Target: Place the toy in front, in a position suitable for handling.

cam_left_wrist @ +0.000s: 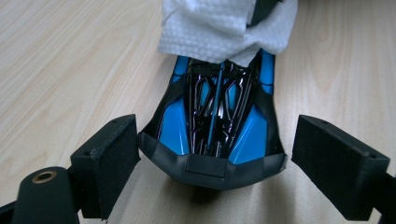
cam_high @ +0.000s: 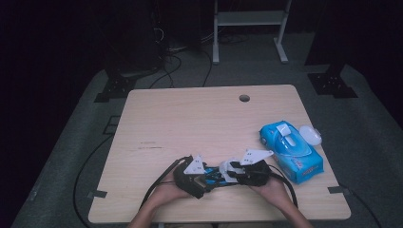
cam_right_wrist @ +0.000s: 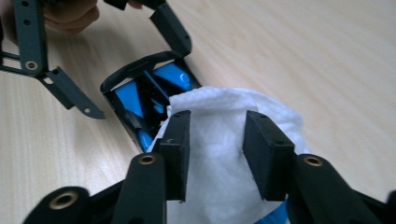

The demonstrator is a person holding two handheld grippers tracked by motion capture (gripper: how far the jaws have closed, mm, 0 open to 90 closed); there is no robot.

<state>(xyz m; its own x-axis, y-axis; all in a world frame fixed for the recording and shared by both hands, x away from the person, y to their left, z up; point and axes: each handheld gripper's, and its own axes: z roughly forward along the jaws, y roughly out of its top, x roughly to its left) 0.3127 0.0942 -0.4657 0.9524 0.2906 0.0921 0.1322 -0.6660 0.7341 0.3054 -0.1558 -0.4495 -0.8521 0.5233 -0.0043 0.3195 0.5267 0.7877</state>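
Note:
A blue and black toy car (cam_high: 215, 175) lies on the wooden table (cam_high: 190, 118) near its front edge. A white wipe (cam_left_wrist: 215, 28) is draped over the car's (cam_left_wrist: 175, 126) far end. My left gripper (cam_left_wrist: 215, 126) is open around the near end: its left pad touches a corner and its right pad stands clear. My right gripper (cam_right_wrist: 217, 121) comes from the other side. Its jaws stand apart over the wipe (cam_right_wrist: 275, 116), which lies loose between the pads. In the high view my left gripper (cam_high: 209, 176) and right gripper (cam_high: 233, 173) face each other across the car.
A blue pack of wipes (cam_high: 291, 149) lies at the right of the table, with a white oval lid (cam_high: 310, 134) beside it. A cable hole (cam_high: 244, 98) is near the far edge. A white frame (cam_high: 249, 19) stands on the floor beyond.

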